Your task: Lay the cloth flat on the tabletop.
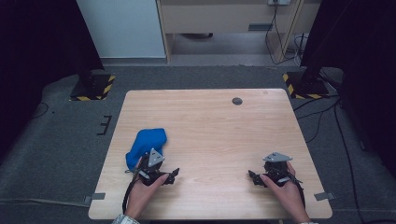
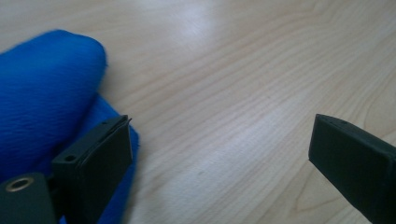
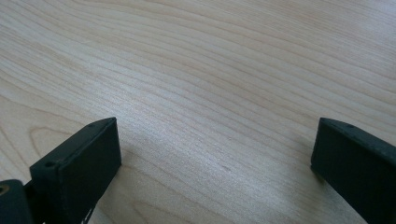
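Nearest the camera, at the bottom of the high view, our two forearms come up onto the wooden table (image 1: 210, 130), each hand wrapped around a gripper. The left gripper (image 1: 173, 173) sits at lower left of the frame and the right gripper (image 1: 251, 175) at lower right, well apart, their tips turned inward toward each other. Both hands lie low, close to the table near its front edge, each gripper showing its grey three-cornered plate on top.

In the left gripper view the jaws stand wide apart with bare wood between them, gripping nothing. The right gripper view shows the same: jaws spread, empty, over plain tabletop.

A little farther up, the blue cloth (image 1: 145, 145) lies bunched on the left part of the table, just behind and beside the left gripper. In the left gripper view it fills the left side, and the left-hand jaw sits right against its edge, perhaps touching.

We judge the main risk to be closing from here: the cloth is outside the jaws, so they would catch only a thin fold or nothing, or shove it aside.

Farther back sits a small dark round spot (image 1: 237, 101) in the table, at upper right
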Tool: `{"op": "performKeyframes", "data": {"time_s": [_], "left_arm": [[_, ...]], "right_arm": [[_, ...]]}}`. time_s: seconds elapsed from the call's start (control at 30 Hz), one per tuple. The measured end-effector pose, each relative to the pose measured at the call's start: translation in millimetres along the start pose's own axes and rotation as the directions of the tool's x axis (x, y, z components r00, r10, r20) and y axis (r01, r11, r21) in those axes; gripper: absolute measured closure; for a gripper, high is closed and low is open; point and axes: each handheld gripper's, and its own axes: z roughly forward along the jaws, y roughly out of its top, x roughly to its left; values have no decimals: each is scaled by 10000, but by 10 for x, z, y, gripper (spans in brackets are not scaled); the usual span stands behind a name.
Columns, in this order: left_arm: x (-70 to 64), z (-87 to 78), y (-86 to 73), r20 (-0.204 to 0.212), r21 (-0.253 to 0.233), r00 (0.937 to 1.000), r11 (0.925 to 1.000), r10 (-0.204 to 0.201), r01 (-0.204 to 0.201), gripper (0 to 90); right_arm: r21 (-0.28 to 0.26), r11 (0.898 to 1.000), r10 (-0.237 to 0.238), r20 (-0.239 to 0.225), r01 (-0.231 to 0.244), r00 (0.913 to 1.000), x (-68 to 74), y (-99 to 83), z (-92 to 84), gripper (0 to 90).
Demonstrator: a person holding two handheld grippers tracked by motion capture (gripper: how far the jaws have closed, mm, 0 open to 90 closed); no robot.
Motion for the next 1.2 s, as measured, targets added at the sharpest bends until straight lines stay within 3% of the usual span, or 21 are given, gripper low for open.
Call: {"op": "performKeyframes", "data": {"time_s": [0.1, 0.13, 0.27, 0.33, 0.47, 0.6, 0.63, 0.77, 0.9, 0.97, 1.0, 1.03, 1.2], "left_arm": [[75, -66, 1, -252, -235, 9996, 9997, -101, 95, 51], [163, -124, -7, -578, -302, 9982, 9994, -161, 144, 51], [295, -198, -23, -913, -644, 9940, 9965, -599, 541, 51], [403, -264, -40, -1287, -889, 9882, 9934, -830, 719, 52], [512, -294, -72, -1678, -852, 9812, 9930, -954, 820, 52], [728, -320, -156, -2322, -835, 9621, 9884, -1428, 1266, 52], [728, -320, -156, -2322, -835, 9621, 9884, -1428, 1266, 53], [870, -295, -240, -2516, -612, 9499, 9825, -1855, 1757, 66], [928, -180, -324, -2294, 235, 9555, 9804, -1853, 1958, 95], [925, -160, -335, -2193, 422, 9589, 9801, -1802, 1939, 118], [916, -131, -349, -2130, 726, 9618, 9788, -1722, 1914, 193], [909, -121, -356, -2083, 835, 9645, 9795, -1626, 1832, 206], [892, -140, -355, -2113, 795, 9656, 9819, -1517, 1717, 378]], "right_arm": [[-22, 10000, -61, 17, 61, 10000, 0, -1, 2, 16], [-14, 10000, -48, -12, 48, 10000, 5, -1, 1, 16], [-13, 10000, -56, -18, 56, 10000, 8, -1, 1, 16], [4, 10000, -29, -15, 29, 10000, 11, -1, -1, 16], [-28, 10000, -94, -29, 94, 10000, 13, -2, 1, 16], [1, 10000, -35, -29, 35, 10000, 26, -4, -1, 16], [1, 10000, -35, -29, 35, 10000, 26, -4, -1, 16], [7, 10000, -12, -7, 12, 10000, 29, -2, -1, 15], [4, 10000, 5, 1, -5, 10000, 30, -2, 0, 15], [7, 10000, -7, -4, 7, 10000, 30, -2, -1, 15], [7, 10000, -8, -2, 8, 10000, 30, -2, -1, 15], [6, 10000, -6, -1, 6, 10000, 30, -2, -1, 15], [7, 10000, -7, 2, 7, 10000, 30, -3, -1, 15]]}}
